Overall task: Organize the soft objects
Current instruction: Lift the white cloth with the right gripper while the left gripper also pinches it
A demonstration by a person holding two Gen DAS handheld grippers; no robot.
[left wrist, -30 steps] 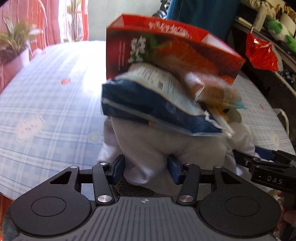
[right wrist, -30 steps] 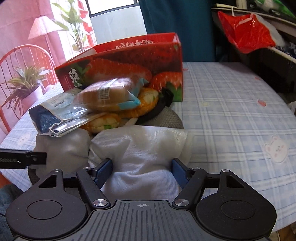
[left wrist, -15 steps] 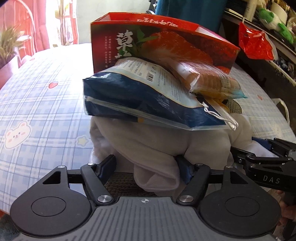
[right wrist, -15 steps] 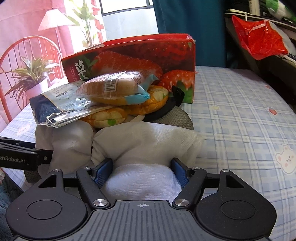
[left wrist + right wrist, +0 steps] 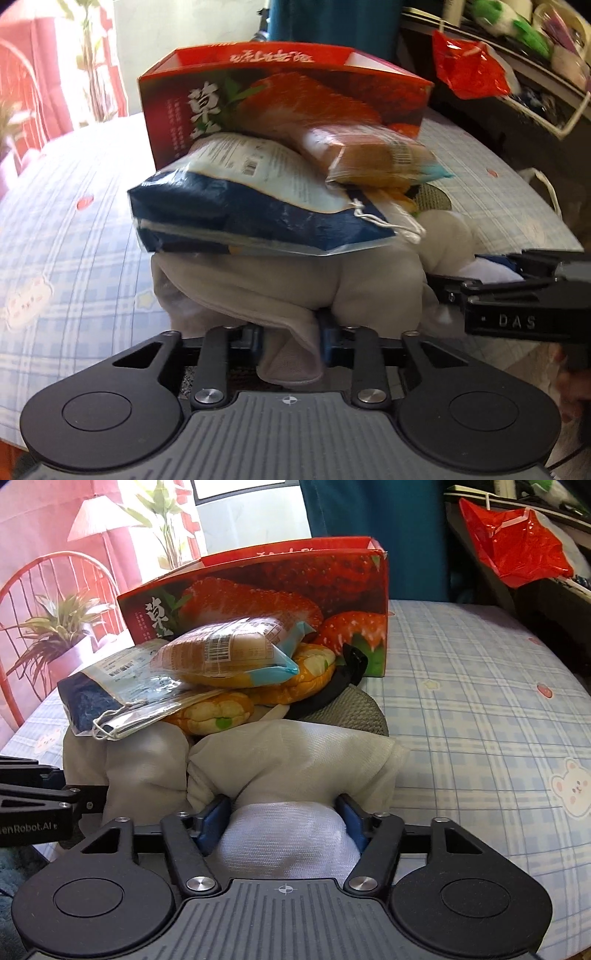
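Two grippers reach over the near edge of the tabletop [image 5: 480, 709], both angled down toward one heap of soft things. The left gripper [image 5: 290, 339] sits at the left of the heap; its jaws have just been closing and now pinch a narrow fold of the pale cloth [image 5: 295, 288], the blue pads pressing it from both sides. The right gripper [image 5: 282, 819] sits at the right of the heap, side by side with the left one, which shows as a black bar at the left edge of its view. Its jaws have also just been closing, and they clamp a thicker white bunch of the same cloth [image 5: 291, 768], which bulges out between and past the pads.

On top of the cloth, just beyond both grippers, lies a blue and white packet [image 5: 240, 199] with its long axis running across the left view, its string-tied end toward the right. A wrapped bread roll [image 5: 225, 653] lies on it, long axis also crosswise, above a yellow plush toy [image 5: 295, 679]. A grey mat [image 5: 351, 709] shows under the heap. Behind stands a red strawberry box [image 5: 277, 594], open at the top, toward the far edge.
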